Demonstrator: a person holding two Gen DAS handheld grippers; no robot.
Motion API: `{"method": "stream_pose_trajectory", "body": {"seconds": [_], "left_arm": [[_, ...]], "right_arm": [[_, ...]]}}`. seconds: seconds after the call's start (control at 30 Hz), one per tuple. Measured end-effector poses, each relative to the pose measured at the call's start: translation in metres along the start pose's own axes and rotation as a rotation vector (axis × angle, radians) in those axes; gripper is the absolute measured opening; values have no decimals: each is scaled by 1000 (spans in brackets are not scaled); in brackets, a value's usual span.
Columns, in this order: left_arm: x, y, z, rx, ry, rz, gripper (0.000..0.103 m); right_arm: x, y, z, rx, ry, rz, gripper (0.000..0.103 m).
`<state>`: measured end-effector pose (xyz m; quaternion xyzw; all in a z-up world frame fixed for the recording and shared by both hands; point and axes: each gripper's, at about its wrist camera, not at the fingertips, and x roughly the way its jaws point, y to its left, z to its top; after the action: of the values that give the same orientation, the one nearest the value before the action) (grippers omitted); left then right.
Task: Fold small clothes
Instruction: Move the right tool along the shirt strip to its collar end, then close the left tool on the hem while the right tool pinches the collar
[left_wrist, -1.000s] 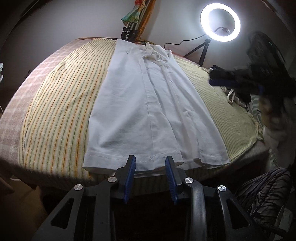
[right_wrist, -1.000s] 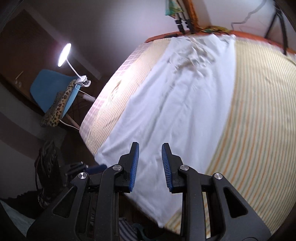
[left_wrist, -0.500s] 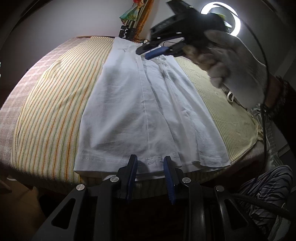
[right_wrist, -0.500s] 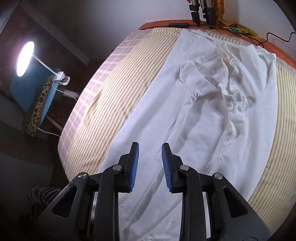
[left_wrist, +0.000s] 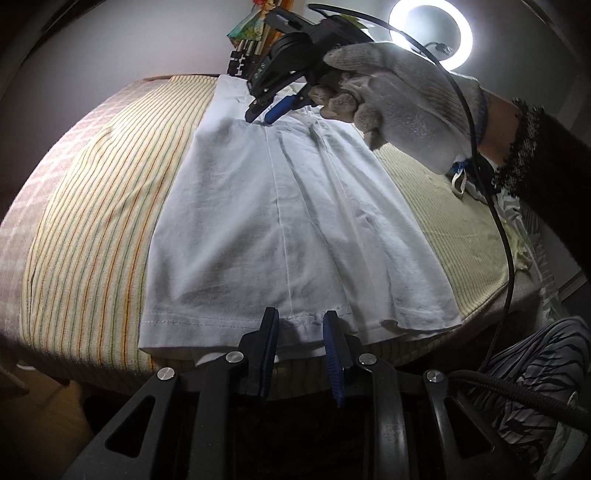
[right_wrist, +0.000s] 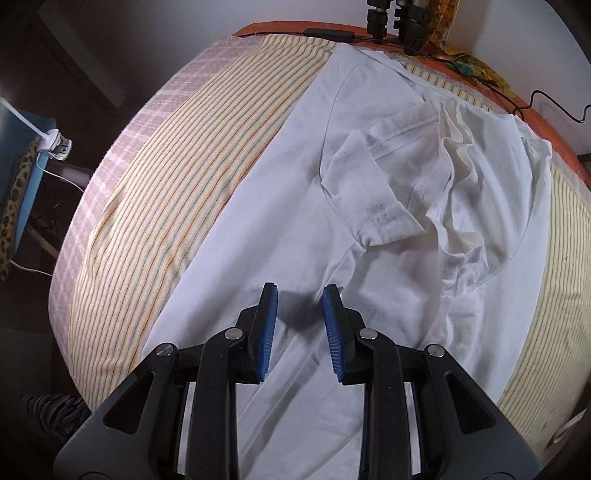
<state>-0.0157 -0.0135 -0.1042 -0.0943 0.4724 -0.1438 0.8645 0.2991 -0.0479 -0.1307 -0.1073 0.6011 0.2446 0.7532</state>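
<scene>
While the left claw (left_wrist: 301, 325) narrows around the shirt (left_wrist: 288, 221) hem, the right claw (right_wrist: 300, 295) hovers part-spread, empty.

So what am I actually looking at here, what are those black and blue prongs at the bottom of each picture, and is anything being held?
There is no robot arm: a person holds one hand-held gripper in each hand, with a camera on each looking along its fingers. The left wrist view shows the left gripper at the near hem of a white T-shirt, spread on a striped bed cover. Its jaws have just been closing, with the hem between them, but the pads do not yet clearly pinch it. The same view shows the gloved right hand bringing the right gripper down at the shirt's far end. The right wrist view shows that gripper open above the cloth near the folded-in sleeve. Nothing is held.
</scene>
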Motion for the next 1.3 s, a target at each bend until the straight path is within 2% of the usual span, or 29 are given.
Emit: {"method": "stream_pose_trajectory", "body": {"seconds": [0.07,0.1,0.17,0.3,0.5,0.63,0.7,0.77,0.83,0.9,0.97,1.13,1.3], "left_arm": [[2,-4,0,21,-11,17,14],[2,-2,0,17,-15,19,13],[2,4,1,-6,-19,5,6],[-4,14,2,-50,-30,-24,4],[-26,25,8,-90,-86,-49,4],[-35,28,10,-106,-112,-68,4],[-34,28,8,-103,-109,-76,4],[-31,23,7,-102,-99,-91,4],[-28,19,4,-94,-90,-102,4],[-27,16,2,-87,-83,-113,4],[-26,11,2,-78,-82,-121,4],[-27,7,2,-61,-85,-115,4],[-24,6,1,-58,-78,-101,4]], "right_arm": [[1,3,1,-7,-4,-8,26],[1,3,1,-12,-6,-17,22],[1,3,2,-17,-12,-33,13],[-2,-6,2,22,-35,2,4],[-24,-19,6,75,-102,75,2],[-30,-26,9,102,-121,102,2],[-29,-28,8,107,-104,156,2],[-24,-28,7,122,-77,162,3],[-17,-30,6,138,-46,158,15],[-14,-27,7,125,-51,142,19],[-10,-23,10,108,-47,128,19],[-1,-9,16,36,-28,-12,19],[-4,-5,19,22,-34,-38,19]]}}
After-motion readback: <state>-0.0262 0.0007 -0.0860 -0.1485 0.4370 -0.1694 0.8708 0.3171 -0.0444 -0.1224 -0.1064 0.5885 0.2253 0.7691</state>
